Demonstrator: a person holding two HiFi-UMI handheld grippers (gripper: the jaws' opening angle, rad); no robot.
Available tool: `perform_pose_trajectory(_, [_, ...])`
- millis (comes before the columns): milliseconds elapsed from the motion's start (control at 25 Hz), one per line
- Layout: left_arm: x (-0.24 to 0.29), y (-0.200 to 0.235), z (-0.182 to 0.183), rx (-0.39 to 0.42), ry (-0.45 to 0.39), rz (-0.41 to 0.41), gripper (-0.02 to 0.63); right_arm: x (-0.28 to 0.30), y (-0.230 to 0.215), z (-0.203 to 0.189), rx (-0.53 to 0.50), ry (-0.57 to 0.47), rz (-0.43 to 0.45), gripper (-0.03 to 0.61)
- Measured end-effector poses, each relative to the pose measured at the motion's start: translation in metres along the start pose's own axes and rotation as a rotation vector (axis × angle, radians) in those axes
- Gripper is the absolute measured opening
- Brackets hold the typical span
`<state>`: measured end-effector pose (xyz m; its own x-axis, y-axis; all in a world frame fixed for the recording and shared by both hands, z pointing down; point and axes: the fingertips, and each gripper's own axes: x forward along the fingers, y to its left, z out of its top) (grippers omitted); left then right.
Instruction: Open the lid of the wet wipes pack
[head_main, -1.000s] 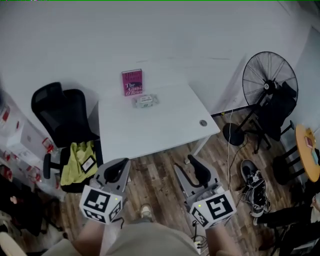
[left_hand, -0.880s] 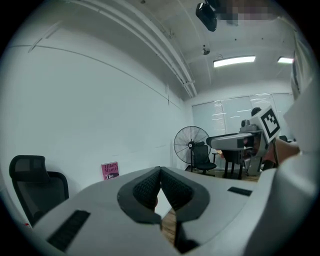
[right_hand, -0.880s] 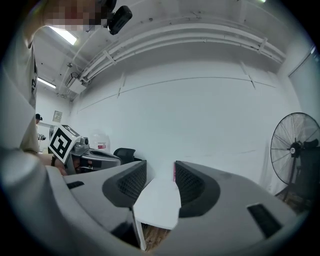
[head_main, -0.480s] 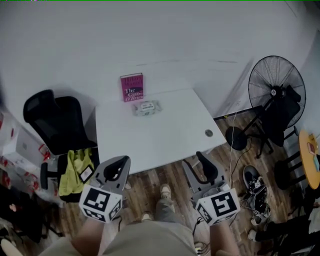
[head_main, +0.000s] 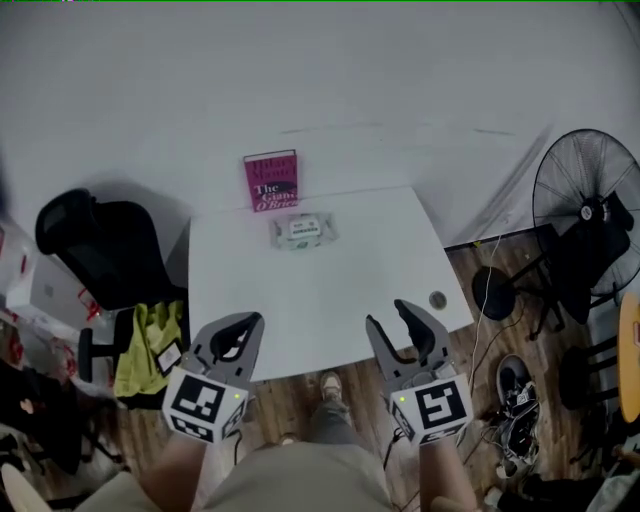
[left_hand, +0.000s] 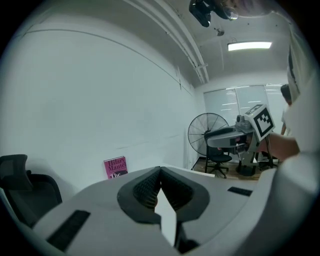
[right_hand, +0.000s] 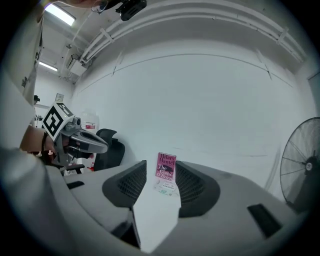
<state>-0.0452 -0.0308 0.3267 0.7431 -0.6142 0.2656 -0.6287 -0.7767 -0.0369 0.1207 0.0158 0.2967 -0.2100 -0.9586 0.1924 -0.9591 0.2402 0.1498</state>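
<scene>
The wet wipes pack (head_main: 303, 231) lies flat at the far side of the white table (head_main: 330, 290), its lid down, just in front of a pink book (head_main: 271, 181) that stands against the wall. My left gripper (head_main: 240, 325) hangs over the table's near left edge, its jaws touching at the tips with nothing held (left_hand: 160, 170). Over the near right edge, my right gripper (head_main: 393, 318) is open and empty. In the right gripper view the pack (right_hand: 166, 187) and the book (right_hand: 166, 166) show through the gap of that gripper (right_hand: 161, 169). Both grippers are far short of the pack.
A black office chair (head_main: 100, 250) with a yellow-green cloth (head_main: 150, 340) stands left of the table. A floor fan (head_main: 590, 215) and shoes (head_main: 515, 380) are at the right. A round cable cap (head_main: 437, 299) sits near the table's right corner. The person's foot (head_main: 328, 383) is below the near edge.
The person has stepped toward the table, so it and the pack look nearer and more central. Both grippers now reach the near edge. Their jaws stand as before.
</scene>
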Motion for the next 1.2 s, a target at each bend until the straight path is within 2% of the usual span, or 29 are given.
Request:
perform_pose_trajectory(320, [0.084,0.052,0.003,-0.046,0.085,0.139,0.021,0.105,-0.058,-0.007,-0.092,0.046,0.174,0.196])
perform_pose_trajectory(640, [0.139,0.081,0.016,-0.059,0.116,0.266,0.021,0.175,-0.083,-0.015,-0.149,0.061,0.344,0.196])
perform_pose_trajectory(840, [0.154,0.082,0.015,-0.059,0.135,0.286,0.021,0.194,-0.083,-0.022,-0.179,0.075,0.401,0.196])
perform_pose_trajectory(1200, [0.157,0.085,0.013,-0.061,0.147,0.274,0.021,0.208,-0.08,-0.027,-0.167,0.074,0.424,0.195])
